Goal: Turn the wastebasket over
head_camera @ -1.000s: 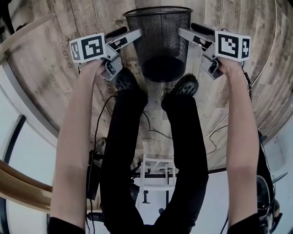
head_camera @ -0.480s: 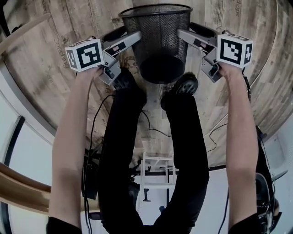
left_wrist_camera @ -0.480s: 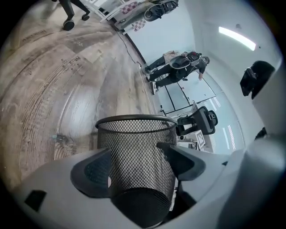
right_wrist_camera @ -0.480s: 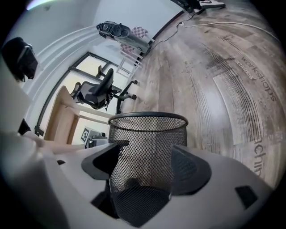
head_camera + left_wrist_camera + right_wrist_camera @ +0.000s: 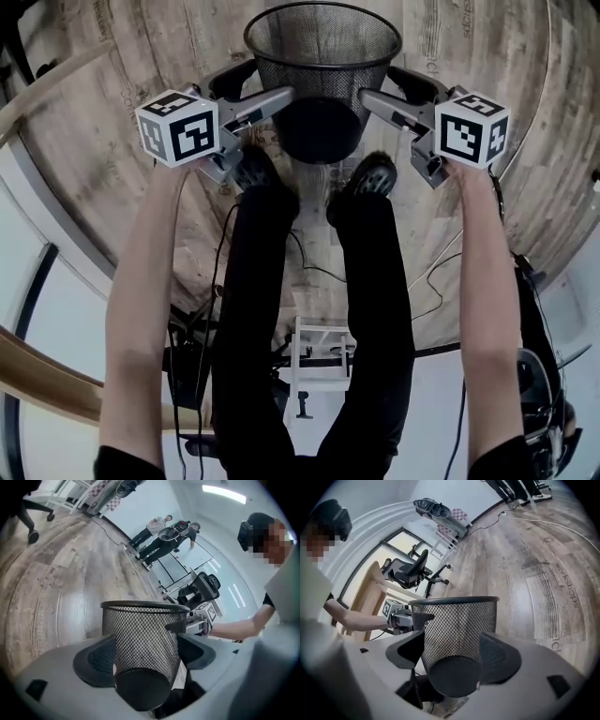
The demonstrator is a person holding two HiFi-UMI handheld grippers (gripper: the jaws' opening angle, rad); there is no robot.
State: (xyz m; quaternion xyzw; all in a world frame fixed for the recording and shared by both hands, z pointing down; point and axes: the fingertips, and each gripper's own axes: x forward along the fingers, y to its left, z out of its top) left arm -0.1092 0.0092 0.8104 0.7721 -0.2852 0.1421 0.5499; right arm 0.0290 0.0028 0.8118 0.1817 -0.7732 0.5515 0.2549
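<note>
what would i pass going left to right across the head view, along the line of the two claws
left marker cube → left claw → wastebasket → right claw → right marker cube

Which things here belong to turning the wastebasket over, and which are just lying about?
In the job: wastebasket, left claw, right claw, both clamped on it.
Lying about: office chair, floor cable, white stool.
</note>
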